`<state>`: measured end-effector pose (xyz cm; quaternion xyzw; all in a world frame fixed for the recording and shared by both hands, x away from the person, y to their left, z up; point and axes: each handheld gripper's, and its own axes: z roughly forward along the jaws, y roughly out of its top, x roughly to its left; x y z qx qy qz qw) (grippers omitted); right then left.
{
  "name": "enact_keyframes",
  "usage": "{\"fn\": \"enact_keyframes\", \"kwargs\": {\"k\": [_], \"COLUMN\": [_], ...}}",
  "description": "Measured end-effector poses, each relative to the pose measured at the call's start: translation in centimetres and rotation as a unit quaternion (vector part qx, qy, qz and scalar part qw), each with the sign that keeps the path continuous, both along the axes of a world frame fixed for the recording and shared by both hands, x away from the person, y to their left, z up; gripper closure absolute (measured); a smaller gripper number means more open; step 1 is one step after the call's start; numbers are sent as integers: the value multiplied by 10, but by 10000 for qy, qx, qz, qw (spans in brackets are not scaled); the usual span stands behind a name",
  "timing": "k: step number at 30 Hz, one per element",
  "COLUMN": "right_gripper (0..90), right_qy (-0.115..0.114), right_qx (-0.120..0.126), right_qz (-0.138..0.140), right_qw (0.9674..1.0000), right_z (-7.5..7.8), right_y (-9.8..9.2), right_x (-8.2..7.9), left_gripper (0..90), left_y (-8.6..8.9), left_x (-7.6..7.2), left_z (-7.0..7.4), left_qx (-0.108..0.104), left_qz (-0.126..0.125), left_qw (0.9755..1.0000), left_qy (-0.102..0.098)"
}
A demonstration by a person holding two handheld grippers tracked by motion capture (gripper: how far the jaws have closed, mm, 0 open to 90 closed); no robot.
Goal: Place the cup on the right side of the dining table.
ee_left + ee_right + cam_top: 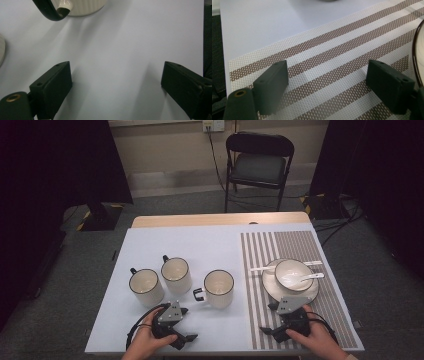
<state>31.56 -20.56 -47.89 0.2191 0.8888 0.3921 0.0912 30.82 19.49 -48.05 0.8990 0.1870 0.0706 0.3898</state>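
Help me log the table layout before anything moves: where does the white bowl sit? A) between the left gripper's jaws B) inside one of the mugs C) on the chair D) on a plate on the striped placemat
D: in the high view the white bowl rests on a plate, which lies on the striped placemat, apart from the three mugs.

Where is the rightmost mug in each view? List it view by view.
High view: rightmost mug, table centre, handle front-left.
Left gripper view: top edge, left of centre, black handle showing.
Right gripper view: sliver at top edge, probably its base.
Shared landmark: the white tabletop.
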Motion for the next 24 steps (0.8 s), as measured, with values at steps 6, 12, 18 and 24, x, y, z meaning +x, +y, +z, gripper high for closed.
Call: {"fn": "enact_keyframes", "kwargs": {"k": [6,12,18,24], "right_gripper": [175,156,150,147], "right_qy": [12,39,104,227], "right_qx": [-11,-34,-115,-422], "right_qz": [2,12,71,169], "right_qw": [10000,10000,9999,9987], "right_z": [0,1,3,9], "right_y": [0,2,3,3], "right_x": [0,1,2,3], "left_gripper": [90,28,89,90], "left_y": [-1,-7,-7,-5], "left_x": [0,-1,-1,-2], "left_z": [0,1,9,15], "left_qx": [-27,123,349,560], "left_qz": [16,22,125,311], "left_qw": [10000,9999,9990,9975], "left_qy": [2,94,235,302]}}
